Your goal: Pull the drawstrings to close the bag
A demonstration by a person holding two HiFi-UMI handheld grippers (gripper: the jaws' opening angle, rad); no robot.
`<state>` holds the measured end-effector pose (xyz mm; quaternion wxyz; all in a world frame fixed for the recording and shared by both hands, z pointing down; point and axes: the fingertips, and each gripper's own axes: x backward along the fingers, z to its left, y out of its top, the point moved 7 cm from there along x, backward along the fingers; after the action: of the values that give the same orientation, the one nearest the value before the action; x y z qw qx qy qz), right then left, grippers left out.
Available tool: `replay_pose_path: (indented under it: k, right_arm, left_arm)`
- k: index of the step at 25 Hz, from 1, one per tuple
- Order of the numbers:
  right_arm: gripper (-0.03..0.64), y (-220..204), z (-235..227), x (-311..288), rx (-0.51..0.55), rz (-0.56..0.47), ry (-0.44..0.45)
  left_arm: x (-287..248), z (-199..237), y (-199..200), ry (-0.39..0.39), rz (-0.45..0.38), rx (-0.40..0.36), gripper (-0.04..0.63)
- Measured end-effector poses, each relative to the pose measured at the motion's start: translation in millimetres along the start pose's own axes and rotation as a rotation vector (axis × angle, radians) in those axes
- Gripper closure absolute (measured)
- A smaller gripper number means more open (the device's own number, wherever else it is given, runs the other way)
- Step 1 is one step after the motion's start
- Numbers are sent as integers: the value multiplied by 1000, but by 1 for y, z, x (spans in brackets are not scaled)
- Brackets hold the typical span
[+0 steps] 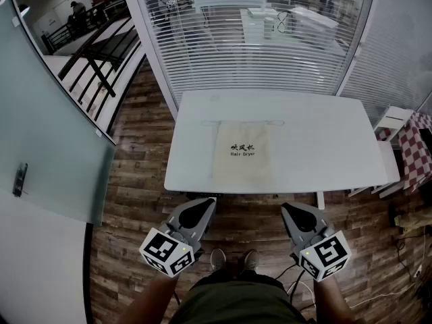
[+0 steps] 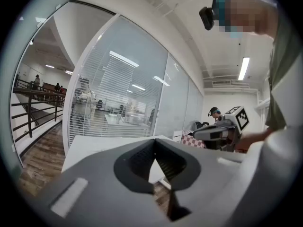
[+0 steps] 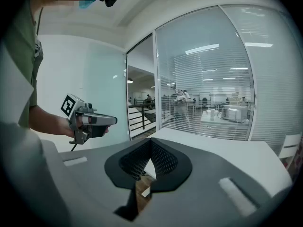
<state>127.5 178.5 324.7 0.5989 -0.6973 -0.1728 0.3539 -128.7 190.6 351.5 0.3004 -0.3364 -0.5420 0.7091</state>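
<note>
The task has not begun. The bag [image 1: 244, 152] lies flat at the middle of the white table [image 1: 324, 147], untouched. The left gripper [image 1: 204, 206] and right gripper [image 1: 290, 212] hang at the lower frame, short of the table's near edge, each with its jaws closed together on nothing. The bag's long axis runs up-down in the frame, mouth toward the top, and the drawstrings [image 1: 275, 122] stick out left and right there. The next move probably calls for opening both grippers and reaching forward, one to each cord end.

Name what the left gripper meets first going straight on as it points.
The left gripper probably meets the white table at its near edge, close to the drawstring bag; its height is unclear.
</note>
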Motion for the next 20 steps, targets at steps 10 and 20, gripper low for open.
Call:
replay_pose_path:
  k: [10,20]
  right_arm:
    - [606,-7,-15,-2,-20,-2,14]
    - [606,-24,-49,10,-62,28,9]
  left_arm:
    - [-14,-4,-3,11,11,-6,589]
    - [-26,-26,-15,52,24,4,589]
